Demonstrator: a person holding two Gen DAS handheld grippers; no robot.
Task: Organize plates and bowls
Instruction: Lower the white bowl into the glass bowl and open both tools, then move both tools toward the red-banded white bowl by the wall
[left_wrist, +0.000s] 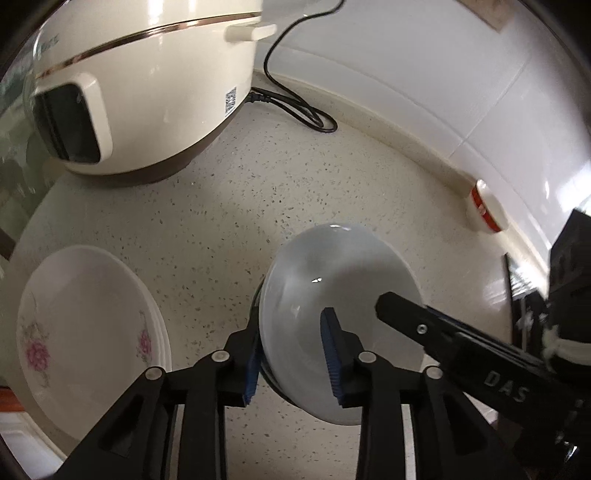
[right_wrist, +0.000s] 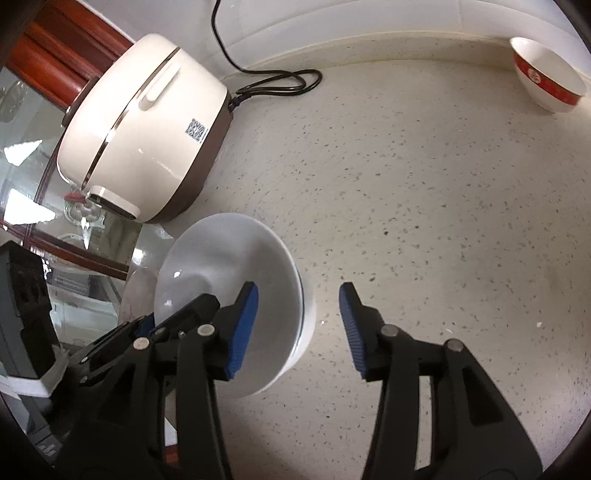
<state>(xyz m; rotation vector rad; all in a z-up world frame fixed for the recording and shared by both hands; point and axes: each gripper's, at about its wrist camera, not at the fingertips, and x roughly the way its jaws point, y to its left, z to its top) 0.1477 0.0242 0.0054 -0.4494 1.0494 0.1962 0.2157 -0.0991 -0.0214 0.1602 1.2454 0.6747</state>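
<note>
Glazed white bowl (left_wrist: 332, 295) tilted off bench (left_wrist: 221, 221), pinched at rim by left tool (left_wrist: 291, 354); may slip, strike plates (left_wrist: 88, 332) beside bowl. Right tool (right_wrist: 299, 328) open, empty.

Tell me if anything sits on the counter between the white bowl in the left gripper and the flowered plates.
Nothing visible does. The left gripper clamps the white bowl, and only bare speckled counter separates it from the flowered plates. The rice cooker stands farther back.

My left gripper (left_wrist: 291, 354) and right gripper (right_wrist: 299, 328) are black plastic linkages with silver rivets and ribbed blue pads (right_wrist: 242, 328); one finger reads "DAS".
</note>
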